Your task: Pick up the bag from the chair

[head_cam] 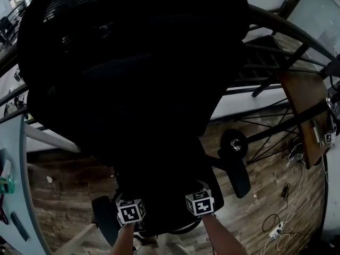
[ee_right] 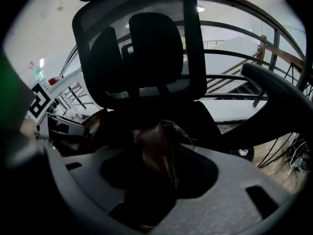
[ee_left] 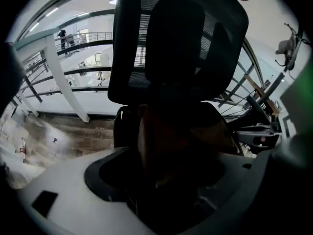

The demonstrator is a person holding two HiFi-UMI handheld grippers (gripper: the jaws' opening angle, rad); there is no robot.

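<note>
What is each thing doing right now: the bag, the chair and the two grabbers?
bag: brown, slumped on the seat, not lifted.
chair: upright, bag on its seat.
left gripper: open, empty, pointing at the bag.
right gripper: open, empty, a fold of the bag right ahead.

We hold our left gripper (head_cam: pixel 130 211) and right gripper (head_cam: pixel 200 202) side by side at the black office chair (head_cam: pixel 127 78), above the wooden floor (head_cam: pixel 69 195).
</note>
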